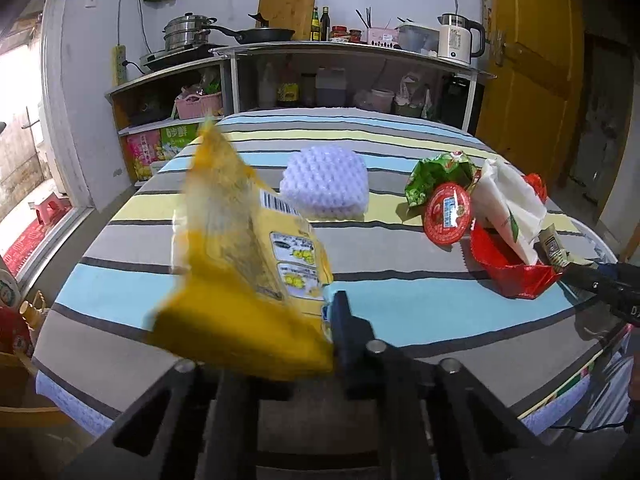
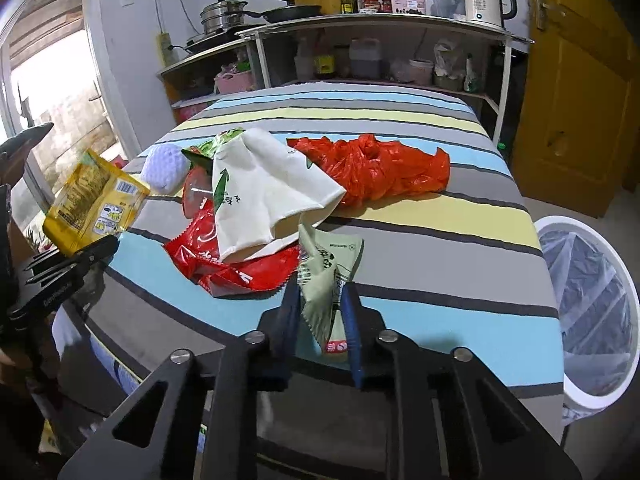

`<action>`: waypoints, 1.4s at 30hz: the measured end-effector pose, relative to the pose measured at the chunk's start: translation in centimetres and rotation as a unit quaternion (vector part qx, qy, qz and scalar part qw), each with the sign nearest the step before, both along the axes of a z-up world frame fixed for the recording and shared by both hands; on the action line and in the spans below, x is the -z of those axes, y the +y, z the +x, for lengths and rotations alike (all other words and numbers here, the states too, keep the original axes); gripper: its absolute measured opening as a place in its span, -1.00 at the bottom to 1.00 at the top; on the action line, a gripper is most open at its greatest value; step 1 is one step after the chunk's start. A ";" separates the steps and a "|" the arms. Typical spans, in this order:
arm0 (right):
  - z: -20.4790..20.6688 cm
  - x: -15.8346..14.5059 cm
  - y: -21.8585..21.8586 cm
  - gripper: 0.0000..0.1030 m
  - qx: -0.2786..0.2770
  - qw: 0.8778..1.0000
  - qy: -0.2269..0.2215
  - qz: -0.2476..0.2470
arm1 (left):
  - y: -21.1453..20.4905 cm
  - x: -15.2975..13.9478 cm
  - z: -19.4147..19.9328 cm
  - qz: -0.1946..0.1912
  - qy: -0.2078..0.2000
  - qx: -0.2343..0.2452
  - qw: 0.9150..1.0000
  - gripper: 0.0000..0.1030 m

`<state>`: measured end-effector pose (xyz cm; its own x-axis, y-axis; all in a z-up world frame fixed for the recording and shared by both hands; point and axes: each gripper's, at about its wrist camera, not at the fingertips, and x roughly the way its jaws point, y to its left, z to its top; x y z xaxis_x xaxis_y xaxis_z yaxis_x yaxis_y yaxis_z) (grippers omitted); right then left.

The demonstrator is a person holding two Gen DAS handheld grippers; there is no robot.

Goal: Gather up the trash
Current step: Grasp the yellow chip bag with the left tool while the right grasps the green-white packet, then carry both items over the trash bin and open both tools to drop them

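My left gripper (image 1: pixel 320 320) is shut on the lower corner of a yellow snack bag (image 1: pixel 240 240), which stands up above the striped table (image 1: pixel 400 300). The bag hides its left finger. From the right wrist view, the same yellow bag (image 2: pixel 96 204) hangs at the left gripper (image 2: pixel 108 244), over the table's left edge. My right gripper (image 2: pixel 322 292) is shut on a crumpled grey-green sachet (image 2: pixel 324 276) near the front edge. Just beyond lie a red wrapper (image 2: pixel 224 264), a white paper bag (image 2: pixel 264 196), a red plastic bag (image 2: pixel 380 168) and a green wrapper (image 2: pixel 216 144).
A white bin (image 2: pixel 592 312) with a clear liner stands on the floor off the table's right edge. A white foam pad (image 1: pixel 324 184) and a red round lid (image 1: pixel 447 213) lie mid-table. Behind it stand kitchen shelves (image 1: pixel 360 56), with a yellow door (image 1: pixel 532 60) to the right.
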<state>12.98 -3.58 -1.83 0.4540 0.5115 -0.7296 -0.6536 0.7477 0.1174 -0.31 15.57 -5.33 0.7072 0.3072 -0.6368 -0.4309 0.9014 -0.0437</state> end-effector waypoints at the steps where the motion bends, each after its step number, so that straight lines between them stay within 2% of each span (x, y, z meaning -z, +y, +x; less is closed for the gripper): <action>1: 0.1 0.0 -0.1 -0.64 0.002 1.000 0.001 0.001 | 0.0 -0.1 -0.1 -0.005 -0.002 0.001 1.000 -0.83; 9: -0.7 -0.9 -1.4 -0.67 0.012 1.000 -0.002 0.014 | -1.0 -1.6 -0.3 -0.003 -0.023 0.025 0.999 -0.90; 22: -0.9 -2.7 -4.4 -0.70 0.040 0.998 -0.021 0.035 | -5.4 -4.3 1.4 -0.006 -0.052 0.094 0.994 -0.90; 34: -0.5 -3.9 -8.4 -0.70 0.083 0.995 -0.035 0.049 | -10.4 -6.4 5.0 -0.013 -0.068 0.178 0.982 -0.90; 42: 0.1 -4.2 -11.4 -0.70 0.119 0.991 -0.041 0.052 | -13.7 -6.7 7.4 -0.017 -0.066 0.227 0.971 -0.90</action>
